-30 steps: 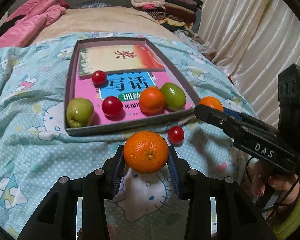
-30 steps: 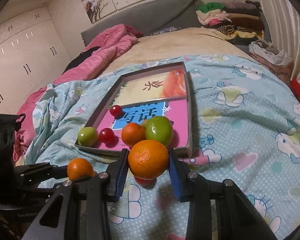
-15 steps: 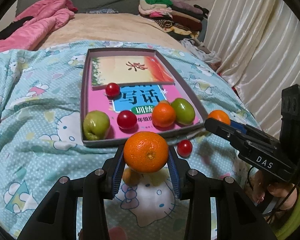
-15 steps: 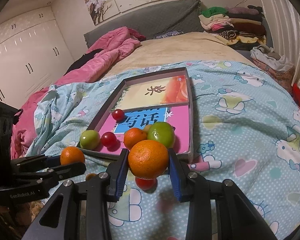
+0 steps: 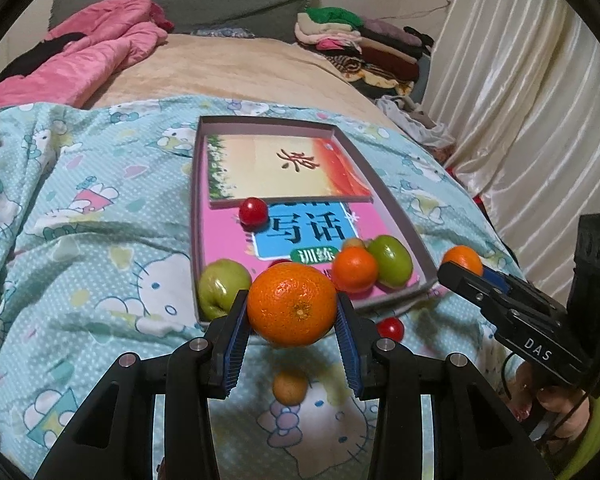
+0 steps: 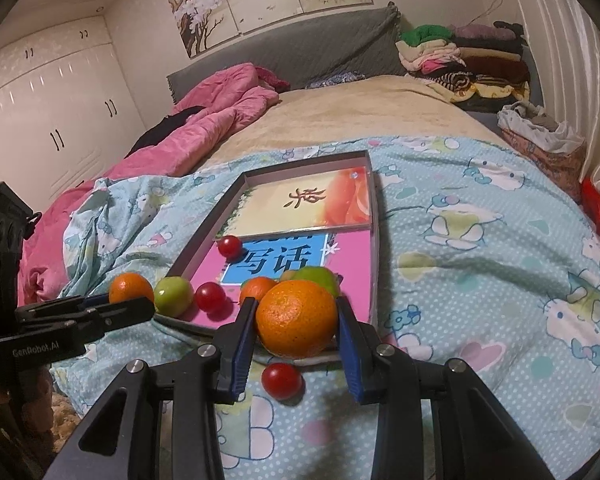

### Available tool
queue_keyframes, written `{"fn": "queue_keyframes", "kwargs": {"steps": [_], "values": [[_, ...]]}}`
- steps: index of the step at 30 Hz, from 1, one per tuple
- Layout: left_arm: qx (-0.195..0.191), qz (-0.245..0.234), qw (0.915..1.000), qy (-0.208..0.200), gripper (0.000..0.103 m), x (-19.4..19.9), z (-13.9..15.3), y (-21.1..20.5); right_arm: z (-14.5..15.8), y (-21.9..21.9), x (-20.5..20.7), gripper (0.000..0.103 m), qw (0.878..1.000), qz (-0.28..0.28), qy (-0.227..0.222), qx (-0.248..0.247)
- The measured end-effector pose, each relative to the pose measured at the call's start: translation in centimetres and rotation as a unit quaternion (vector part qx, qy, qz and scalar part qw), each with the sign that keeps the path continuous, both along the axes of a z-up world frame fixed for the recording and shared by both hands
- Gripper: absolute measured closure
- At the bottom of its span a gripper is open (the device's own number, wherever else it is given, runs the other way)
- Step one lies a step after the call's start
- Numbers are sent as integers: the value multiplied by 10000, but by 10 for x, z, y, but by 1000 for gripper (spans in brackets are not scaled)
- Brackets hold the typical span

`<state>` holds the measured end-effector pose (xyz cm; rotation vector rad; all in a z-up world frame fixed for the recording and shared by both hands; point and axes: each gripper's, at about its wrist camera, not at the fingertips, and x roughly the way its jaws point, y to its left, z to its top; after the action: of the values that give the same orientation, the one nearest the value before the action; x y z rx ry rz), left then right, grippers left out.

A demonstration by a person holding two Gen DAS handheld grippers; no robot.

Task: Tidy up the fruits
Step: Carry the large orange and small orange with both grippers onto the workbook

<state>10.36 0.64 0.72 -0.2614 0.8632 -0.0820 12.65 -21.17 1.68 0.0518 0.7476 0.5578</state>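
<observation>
Gripping one mandarin orange each, our two hand-held grippers hang above the near edge of the bed. We see the left hand-held gripper [image 5: 293, 322] clenched on a large mandarin [image 5: 292, 309], its blue pads pressing the fruit's sides. The right hand-held gripper [image 6: 296, 336] likewise grasps a second mandarin [image 6: 297, 323]; in the left wrist view we see that fruit only as a small orange dome [image 5: 463, 259] behind the black finger.

A shallow cardboard tray [image 5: 394, 208] lies on the cartoon-cat bedsheet [image 5: 80, 240], lined with two printed book covers. Along its near edge we count, from the left corner: a green apple [image 5: 222, 289], a cherry tomato [image 6: 211, 297] largely hidden behind the held mandarin in the left wrist view, a smaller mandarin [image 5: 355, 270] and a second green fruit [image 5: 391, 261] touching it. Another cherry tomato [image 5: 253, 210] rests farther back, against the edge of the upper book cover.

Outside the tray, on the sheet just beside its near edge, we note a loose cherry tomato [image 5: 390, 328]. A small orange-yellow fruit [image 5: 290, 387] lies on the sheet nearer to us, its kind unclear. A person's hand [image 5: 556, 408] holds the right device's grip at the frame's lower right.
</observation>
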Motion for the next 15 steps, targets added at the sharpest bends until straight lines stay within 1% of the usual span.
{"fn": "queue_keyframes", "kwargs": {"steps": [5,11,15], "values": [[-10,54,10000,-8,61,5,-1,3,2,-3,4,65,10000,-65,-51,24],[49,-81,9999,-39,61,16,-3,-7,2,-2,8,65,9999,-105,-81,23],[3,-178,9998,64,61,25,-11,-14,2,-1,11,65,9999,-134,-103,-2]]}}
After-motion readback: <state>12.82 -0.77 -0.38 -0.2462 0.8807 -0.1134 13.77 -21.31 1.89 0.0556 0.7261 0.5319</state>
